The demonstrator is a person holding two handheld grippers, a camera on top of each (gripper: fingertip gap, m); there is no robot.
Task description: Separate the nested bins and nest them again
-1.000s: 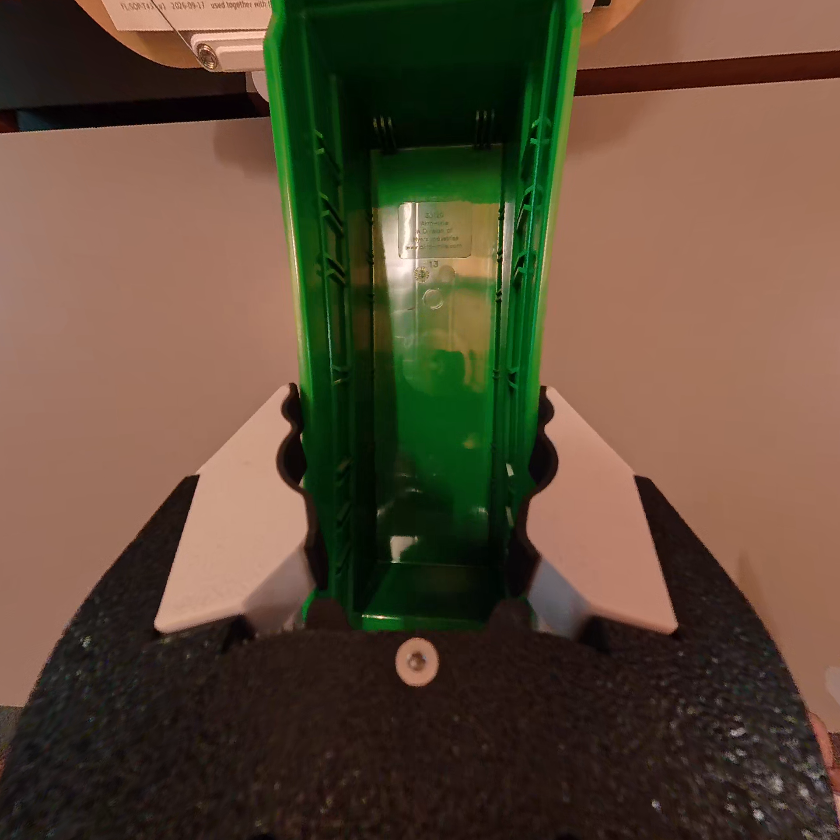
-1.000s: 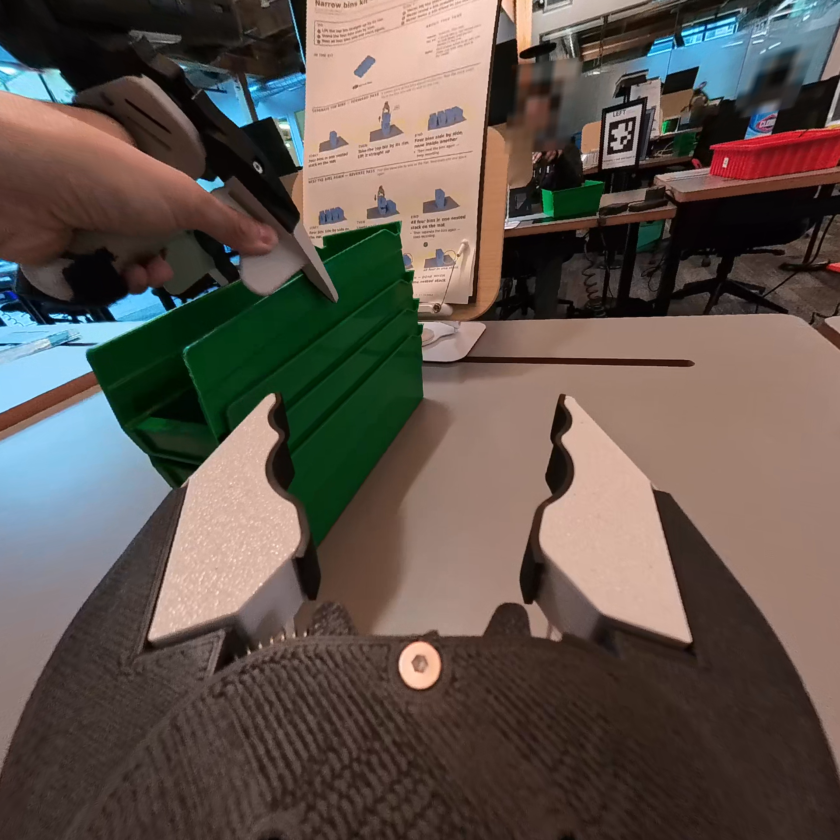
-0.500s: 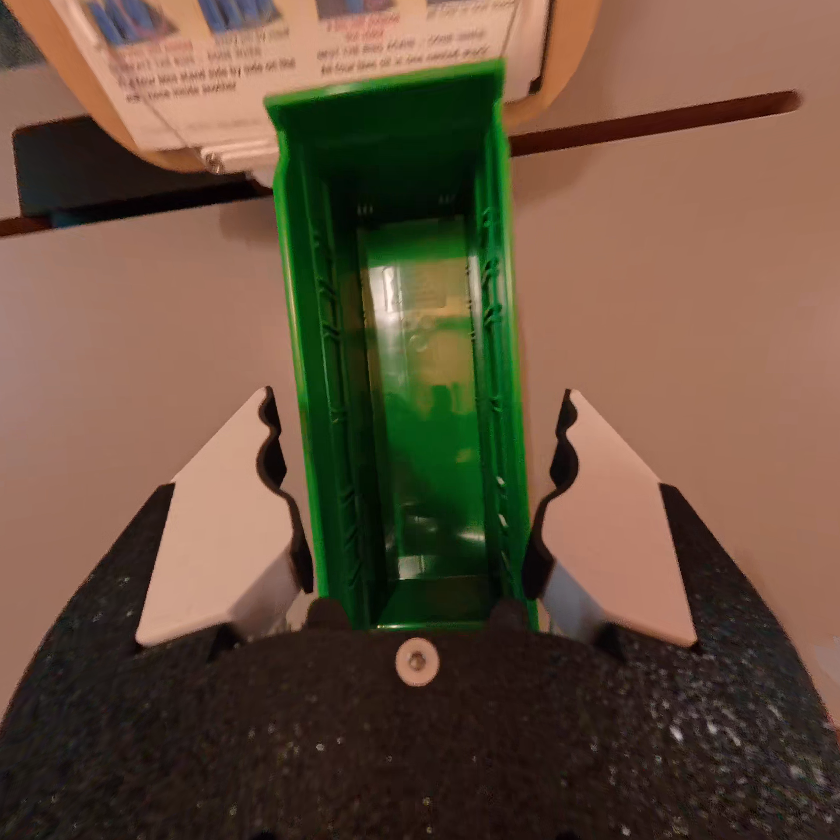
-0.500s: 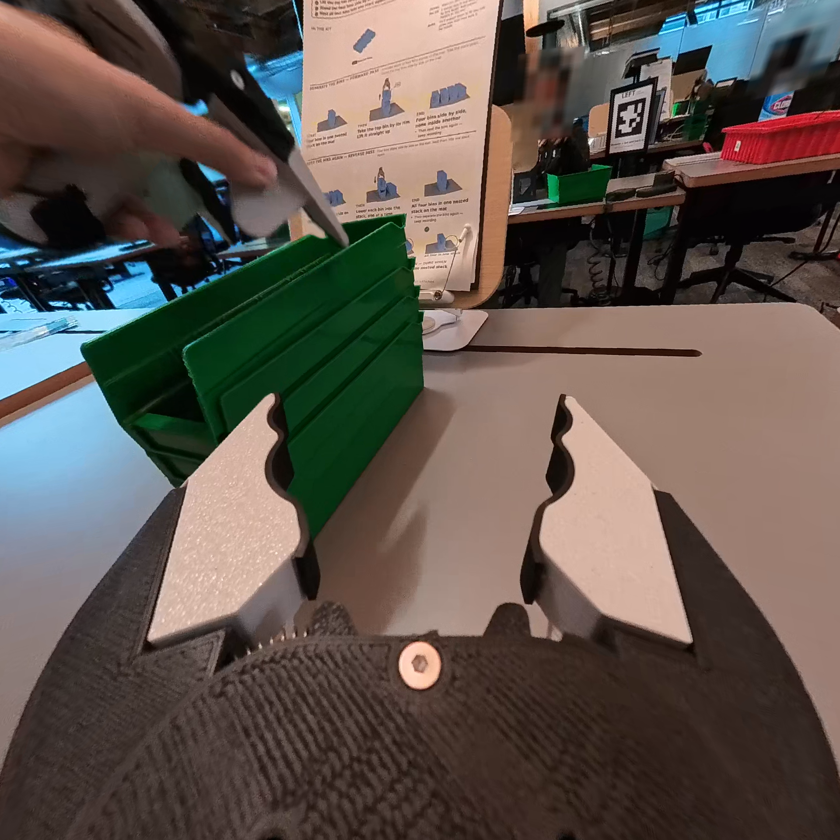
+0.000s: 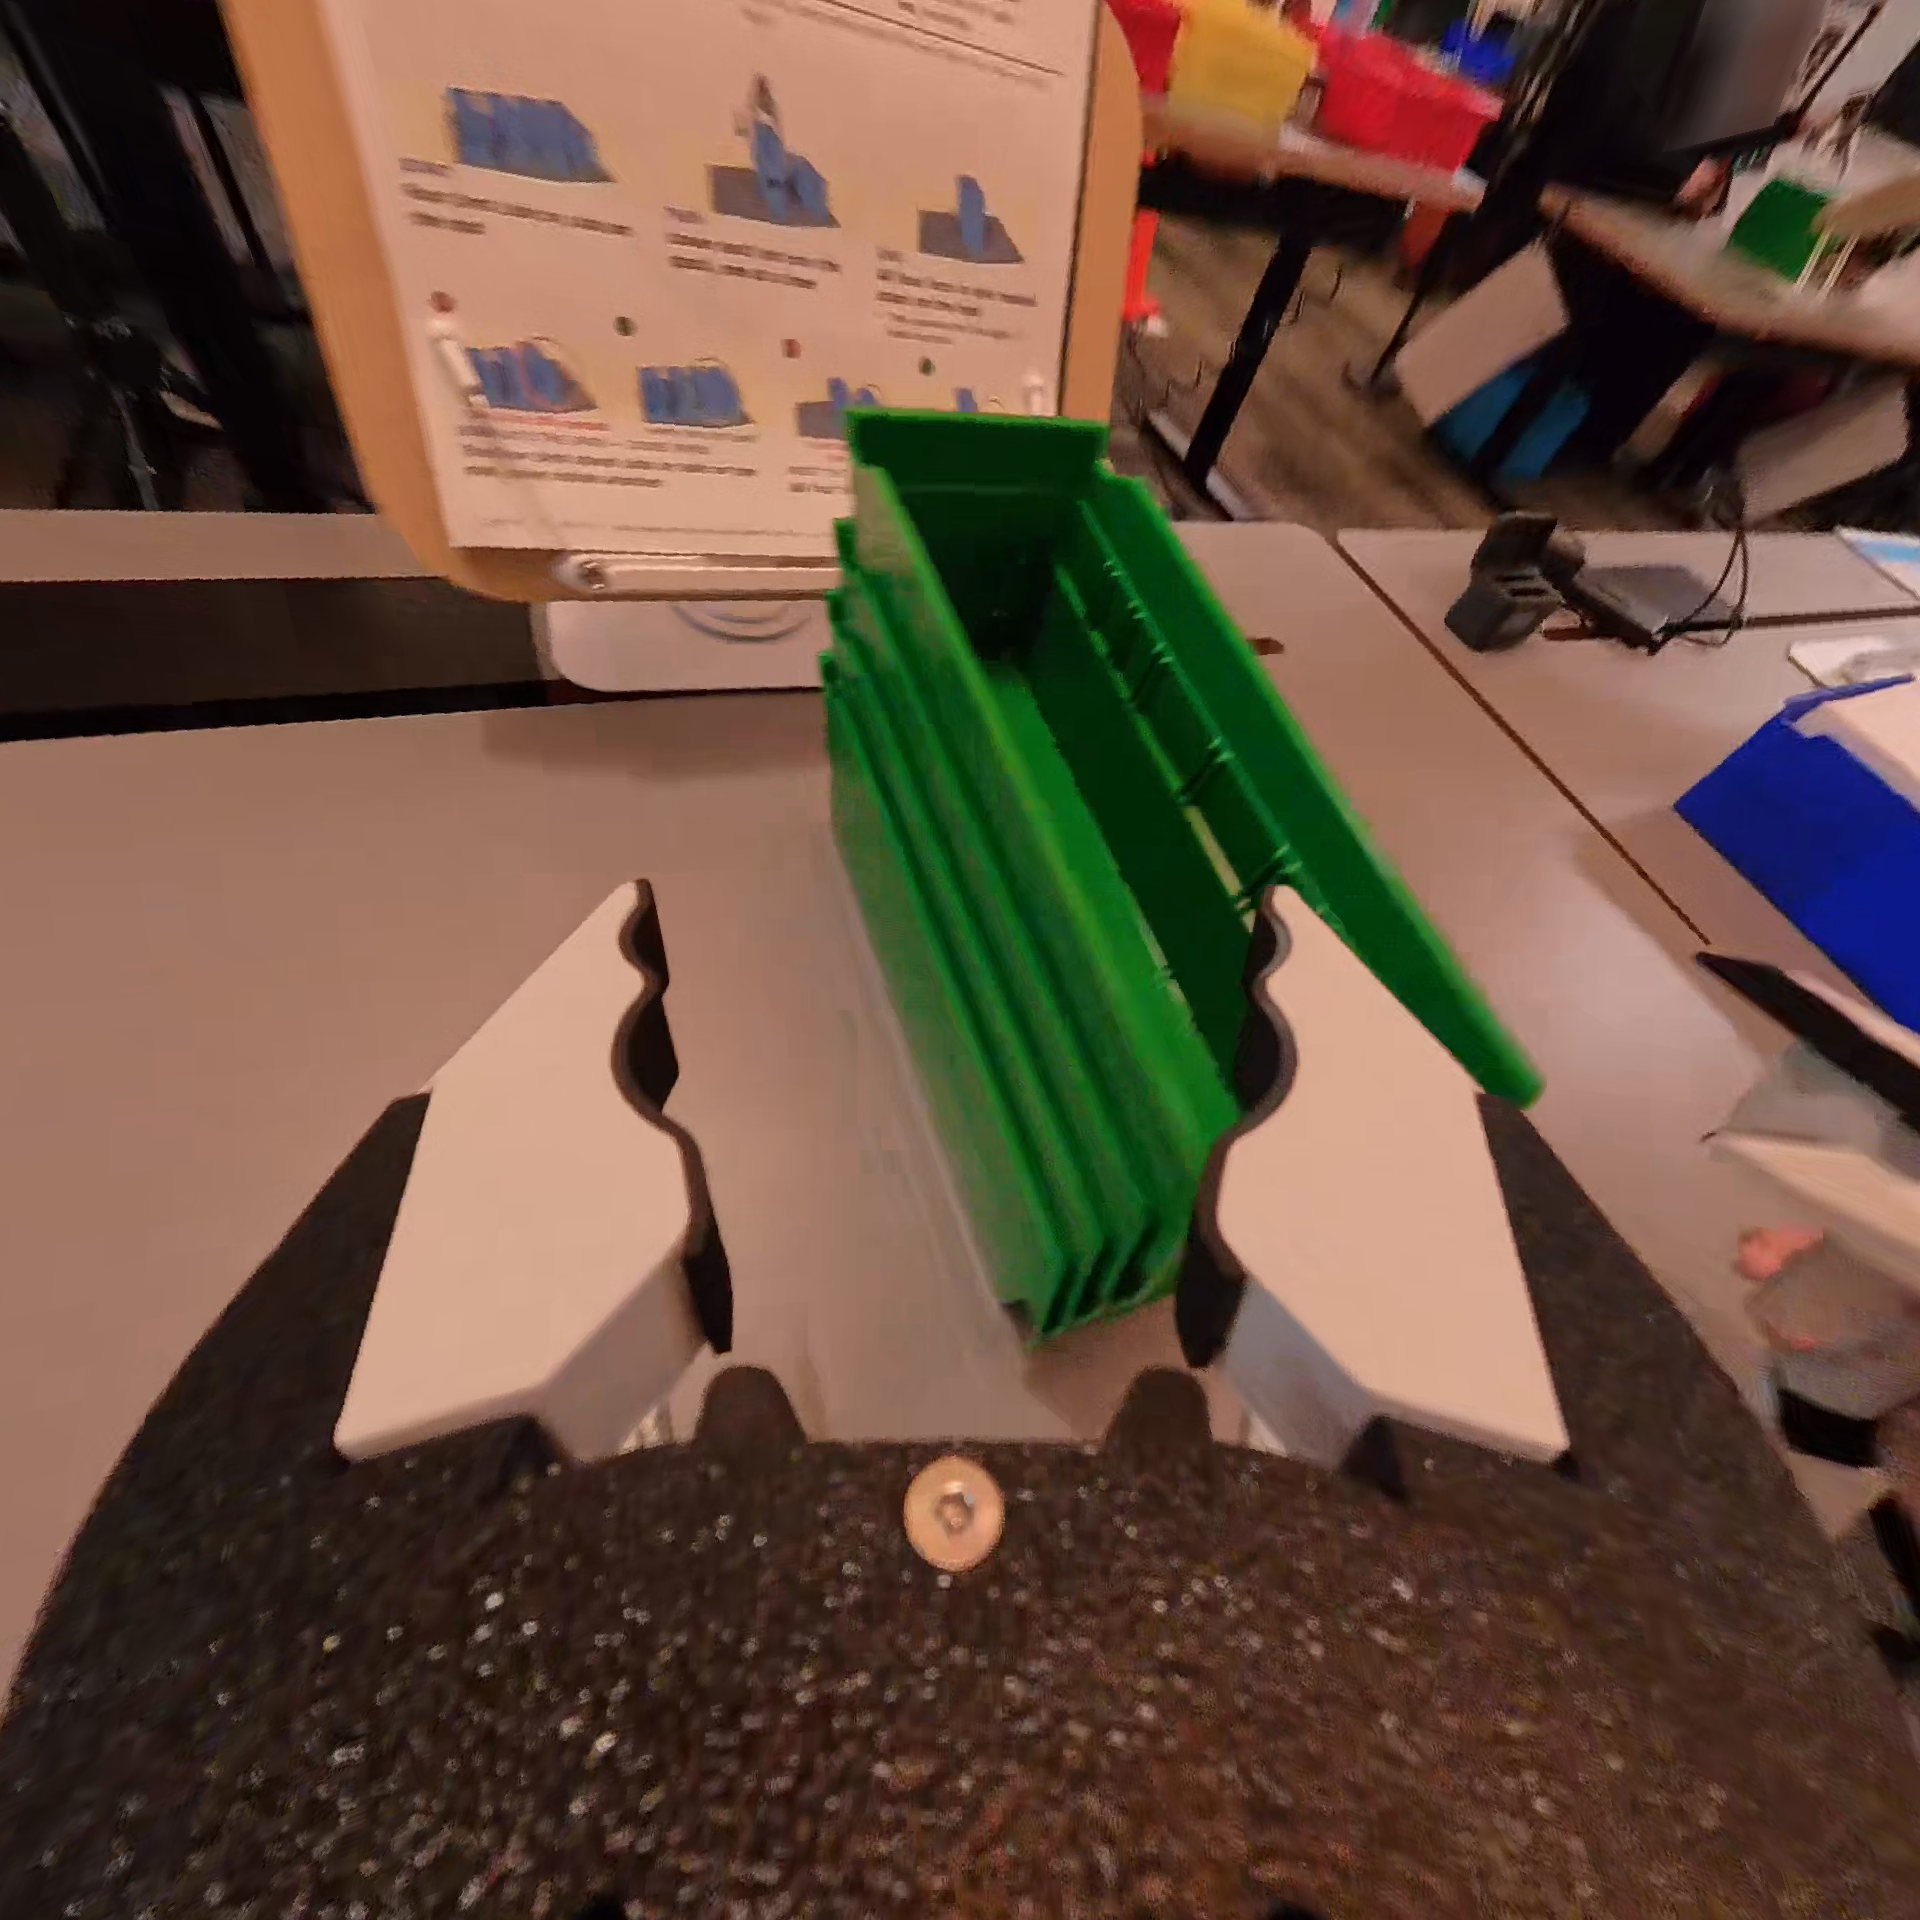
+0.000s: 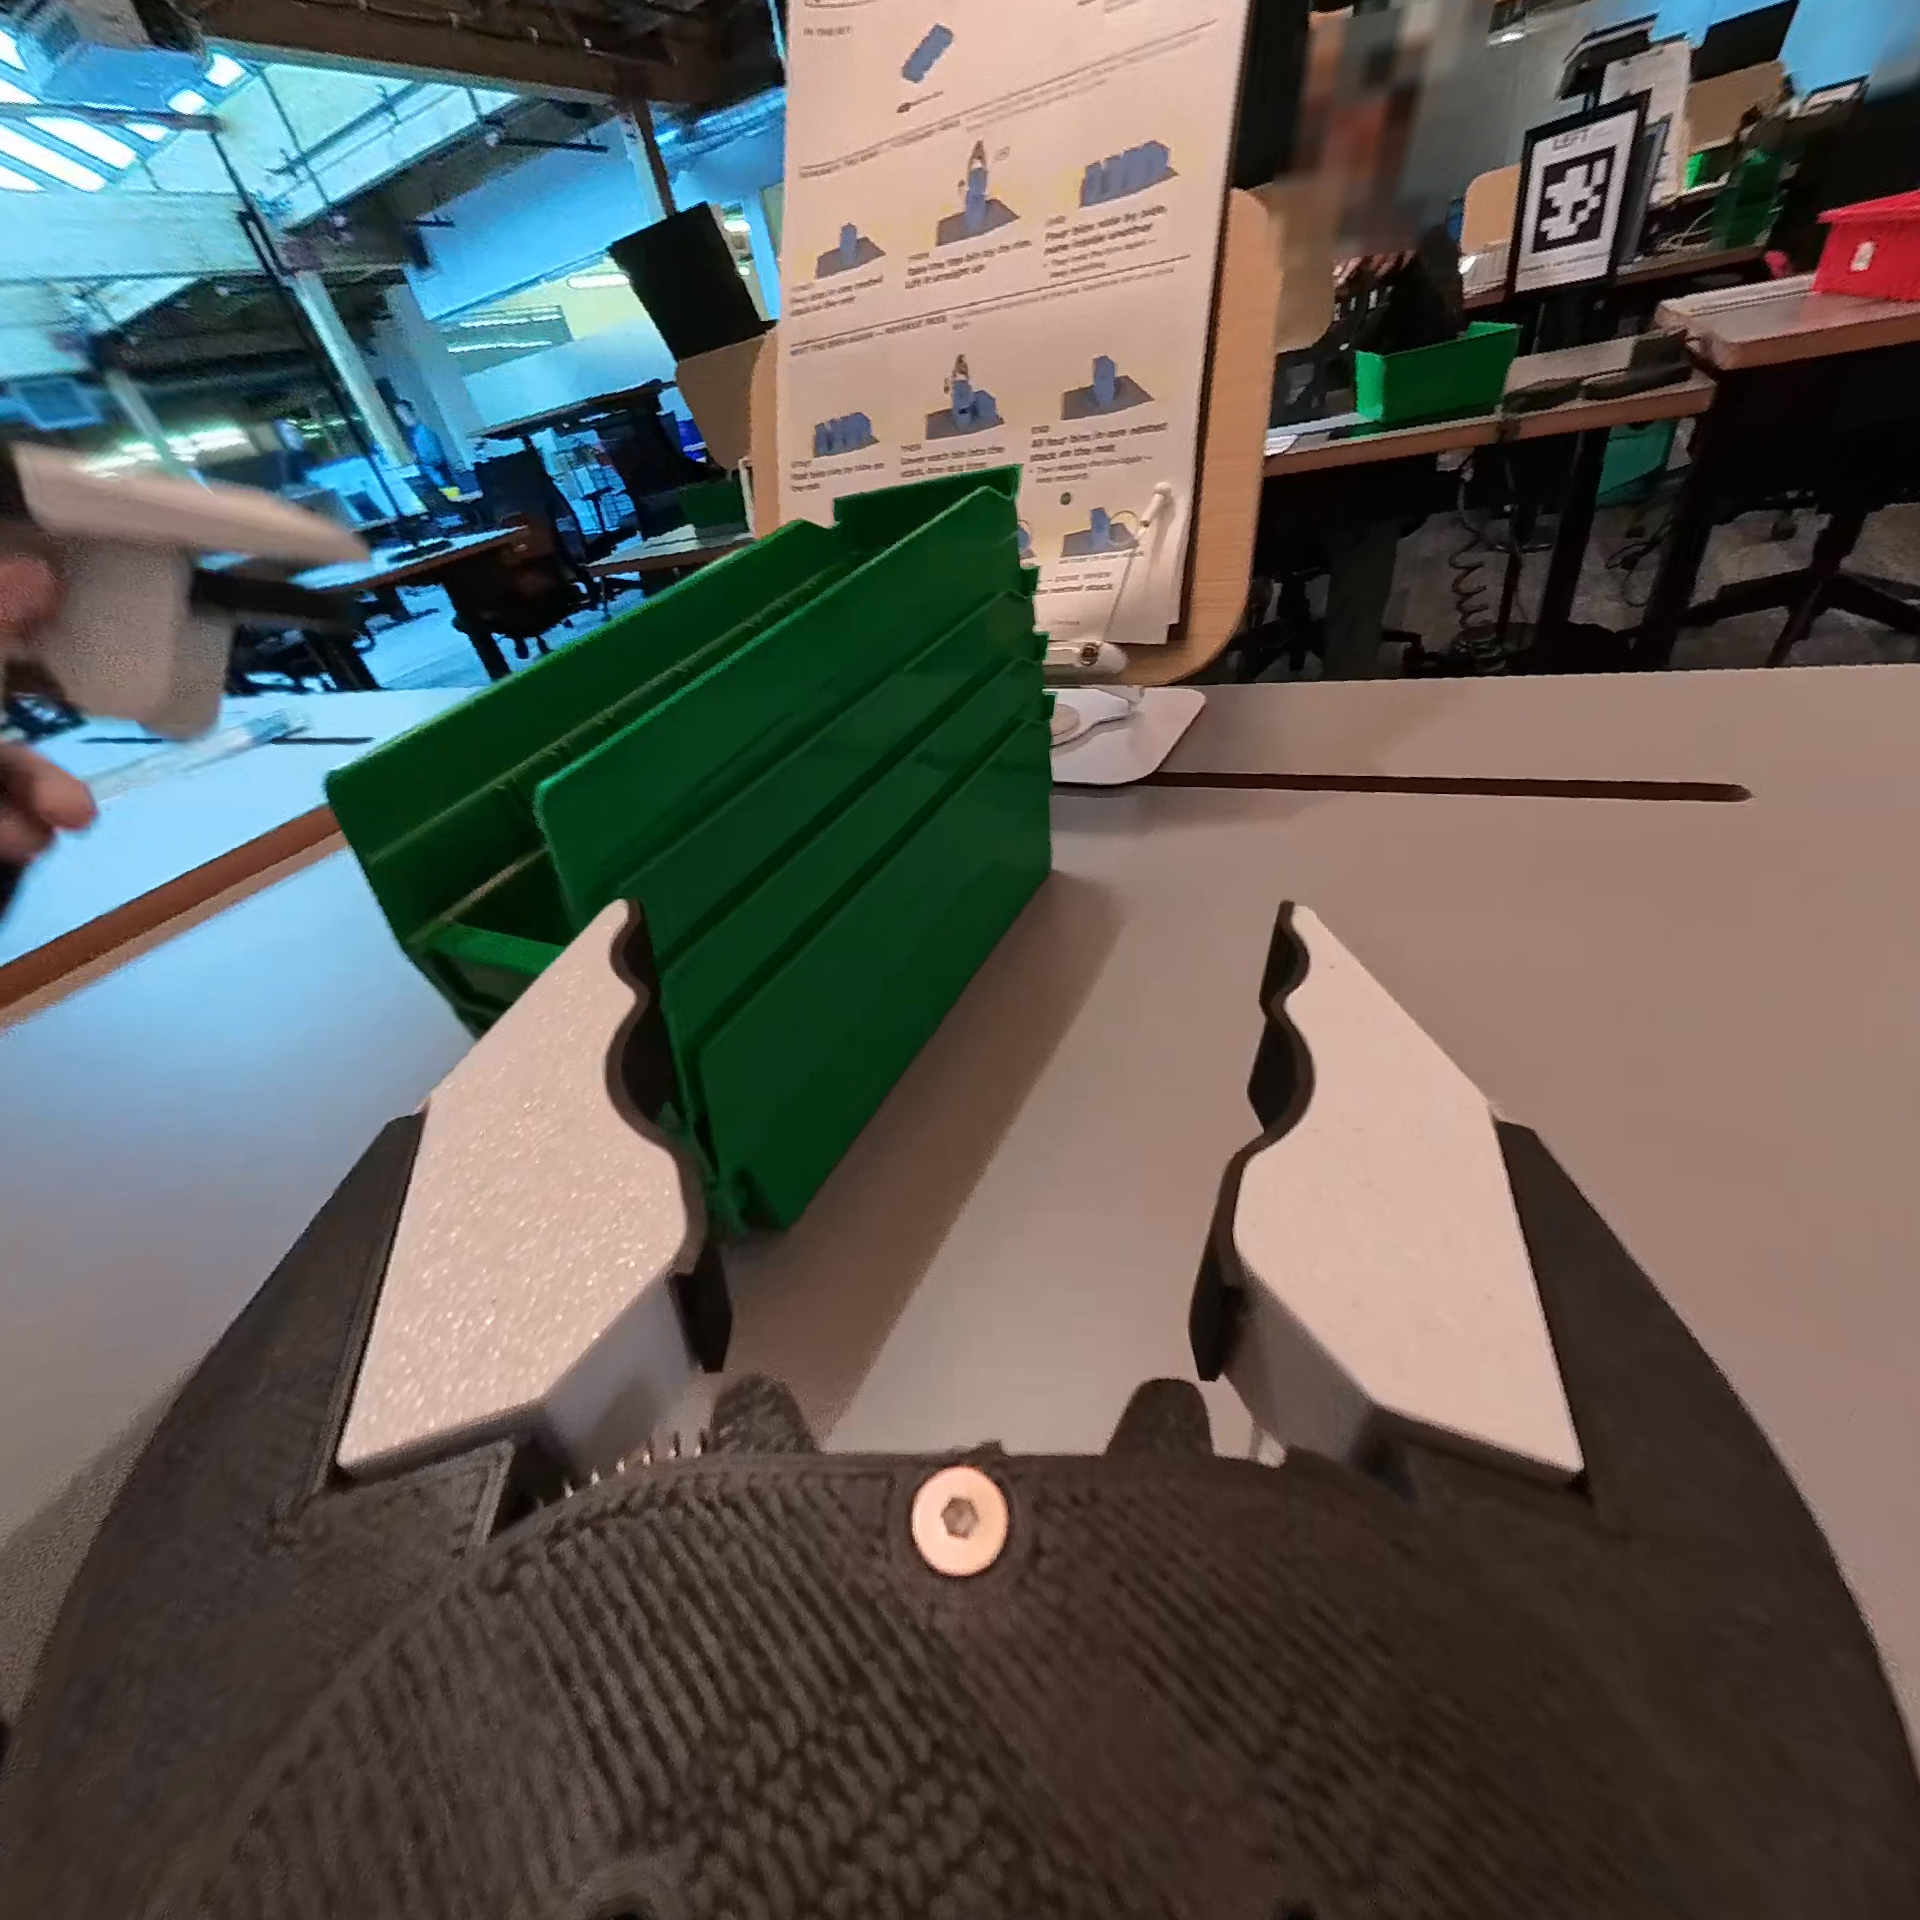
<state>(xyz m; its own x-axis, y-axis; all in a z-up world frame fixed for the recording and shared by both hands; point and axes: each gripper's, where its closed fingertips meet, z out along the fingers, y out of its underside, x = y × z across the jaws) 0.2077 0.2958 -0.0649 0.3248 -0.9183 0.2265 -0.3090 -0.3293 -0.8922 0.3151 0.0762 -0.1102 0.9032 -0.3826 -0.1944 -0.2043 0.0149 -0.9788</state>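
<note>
A stack of nested narrow green bins stands on the grey table; it also shows in the right wrist view. My left gripper is open and empty, drawn back from the stack, which now lies ahead and to the right by its right finger. In the right wrist view the left gripper shows blurred at the far left, up and away from the bins. My right gripper is open and empty just right of the stack, with its left finger beside the near end.
An instruction board on a stand rises behind the bins; it also shows in the right wrist view. A blue bin and other items lie at the right. A slot runs across the table. Other desks stand beyond.
My left gripper opened, let go of the green bin stack, and pulled up and back to the left. The right gripper moved slightly closer to the stack.
</note>
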